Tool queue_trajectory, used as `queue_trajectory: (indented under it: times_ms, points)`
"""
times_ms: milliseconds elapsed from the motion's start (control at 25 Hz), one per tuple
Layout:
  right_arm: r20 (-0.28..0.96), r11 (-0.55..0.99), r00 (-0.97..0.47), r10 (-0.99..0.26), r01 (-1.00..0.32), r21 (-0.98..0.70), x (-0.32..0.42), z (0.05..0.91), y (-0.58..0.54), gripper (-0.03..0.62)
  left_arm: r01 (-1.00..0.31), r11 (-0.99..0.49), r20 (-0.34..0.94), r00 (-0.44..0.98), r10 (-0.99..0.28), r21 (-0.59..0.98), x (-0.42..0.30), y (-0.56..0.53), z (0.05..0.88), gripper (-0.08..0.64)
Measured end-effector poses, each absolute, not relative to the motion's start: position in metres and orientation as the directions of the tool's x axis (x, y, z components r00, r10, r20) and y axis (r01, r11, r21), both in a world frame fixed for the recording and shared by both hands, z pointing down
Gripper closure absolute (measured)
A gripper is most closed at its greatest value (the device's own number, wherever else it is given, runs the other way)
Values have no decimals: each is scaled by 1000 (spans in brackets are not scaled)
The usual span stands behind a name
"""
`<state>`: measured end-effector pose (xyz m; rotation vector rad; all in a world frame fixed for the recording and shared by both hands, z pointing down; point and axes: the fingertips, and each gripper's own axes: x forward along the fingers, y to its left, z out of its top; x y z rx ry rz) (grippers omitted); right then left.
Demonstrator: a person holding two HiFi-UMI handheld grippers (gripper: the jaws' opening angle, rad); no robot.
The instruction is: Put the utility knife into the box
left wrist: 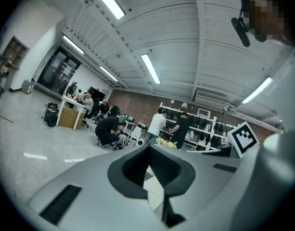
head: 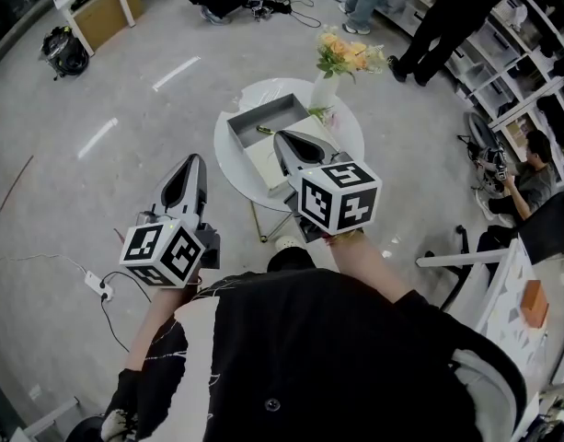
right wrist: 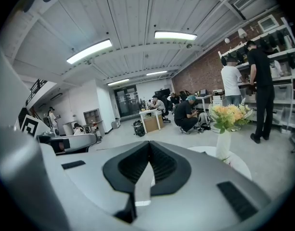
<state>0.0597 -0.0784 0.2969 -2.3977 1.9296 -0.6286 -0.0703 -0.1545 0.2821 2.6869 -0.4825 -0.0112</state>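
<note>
The grey floor [head: 88, 90] fills most of the head view. The round white table [head: 234, 168] stands ahead of you, slightly right of centre. On the far half of the table lies the open grey box [head: 280, 109], set at an angle. A white flat piece [head: 266, 164] lies against its near side.

You hold the right gripper [head: 280, 137] over the near half of the table; its tip shows against the near side of the box. You hold the left gripper [head: 195, 160] to the left of the table, over the floor. Each gripper's own view shows its jaws pressed together with nothing between them.

A white vase [head: 324, 88] of yellow and orange flowers [head: 351, 55] stands at the far right of the table, just beside the box.

The utility knife [head: 263, 130], a small dark and yellowish object, lies at the near wall of the box, just left of the right gripper's tip. It is too small to tell whether it rests inside the box or on the rim. Neither gripper touches it.
</note>
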Motion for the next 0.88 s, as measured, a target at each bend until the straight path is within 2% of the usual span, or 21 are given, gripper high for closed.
queue_trajectory:
  times_ms: [280,880]
  points:
    - [277,-257,175,-945,-920,-296,61,294,-75,588,-325,-860,57,942,-329,393,-72,-154,282,549]
    - [287,-245,169,-943,-936,-252,51,291,-81,588,-317,-862,45,944,-326,395,-77,-159,278,549]
